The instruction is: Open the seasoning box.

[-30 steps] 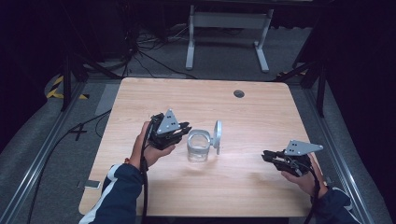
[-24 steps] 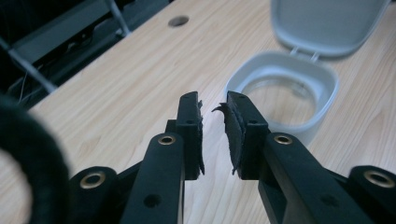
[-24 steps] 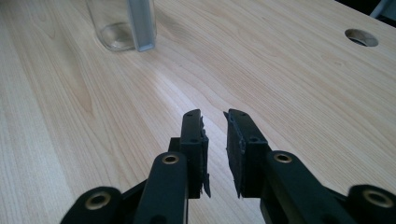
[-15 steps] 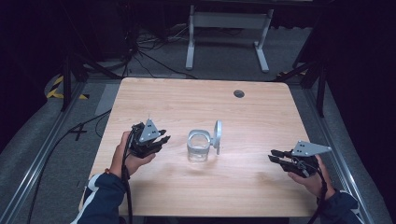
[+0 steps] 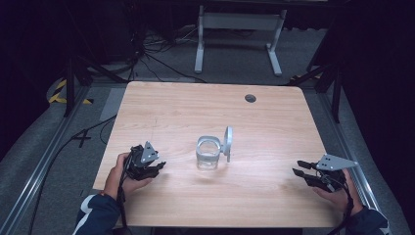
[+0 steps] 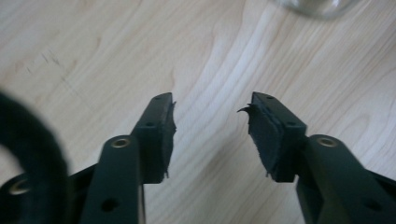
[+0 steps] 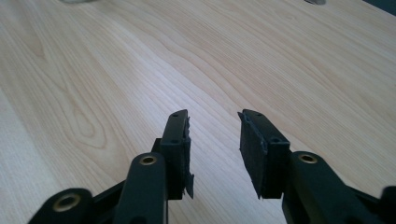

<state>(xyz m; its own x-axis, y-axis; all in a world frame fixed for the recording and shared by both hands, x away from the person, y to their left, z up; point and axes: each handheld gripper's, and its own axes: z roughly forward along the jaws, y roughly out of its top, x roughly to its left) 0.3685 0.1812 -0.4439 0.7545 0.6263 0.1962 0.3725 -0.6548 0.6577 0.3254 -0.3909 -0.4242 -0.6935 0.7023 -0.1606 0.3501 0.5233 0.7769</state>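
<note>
A clear glass jar (image 5: 208, 153) stands open in the middle of the wooden table (image 5: 274, 117), its round lid (image 5: 228, 140) tilted up on a hinge at its right. My left gripper (image 5: 157, 167) rests low at the table's front left, a hand's width left of the jar. Its jaws have just been opening and nothing is between them (image 6: 210, 126). The jar's base (image 6: 317, 5) shows blurred at the top of the left gripper view. My right gripper (image 5: 299, 167) sits near the front right edge, jaws also just opening, with bare wood between them (image 7: 214, 140).
A round cable hole (image 5: 250, 98) lies near the table's far edge. A white metal stand (image 5: 235, 29) and loose cables (image 5: 147, 54) are on the floor beyond. Dark floor rails run along both sides of the table.
The left hand has drawn back from the jar, leftward and down toward the front edge. The right hand has slid toward the right edge. Both sets of jaws stand wider than before.
</note>
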